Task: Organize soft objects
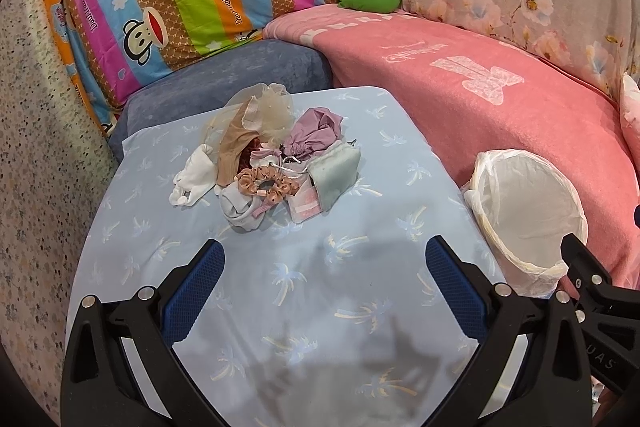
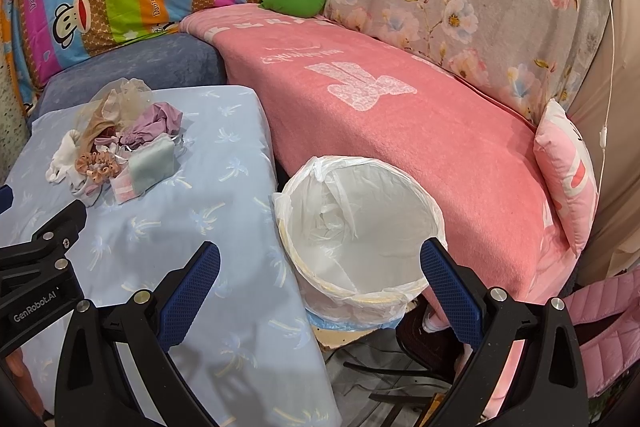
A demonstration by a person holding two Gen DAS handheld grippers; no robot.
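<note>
Heap of small fabric items (image 1: pixel 264 163) mid blue palm-print sheet (image 1: pixel 320 291), untouched | white plastic-lined round bin (image 2: pixel 360 235) just beside | left gripper (image 1: pixel 324 263), right gripper (image 2: pixel 320 267) both spread wide, empty | risk: tangled peach scrunchie (image 1: pixel 268 183) likely drags neighbours along.

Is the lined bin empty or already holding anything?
Empty: the bin shows only its white liner inside; the soft items sit piled on the blue sheet.
</note>
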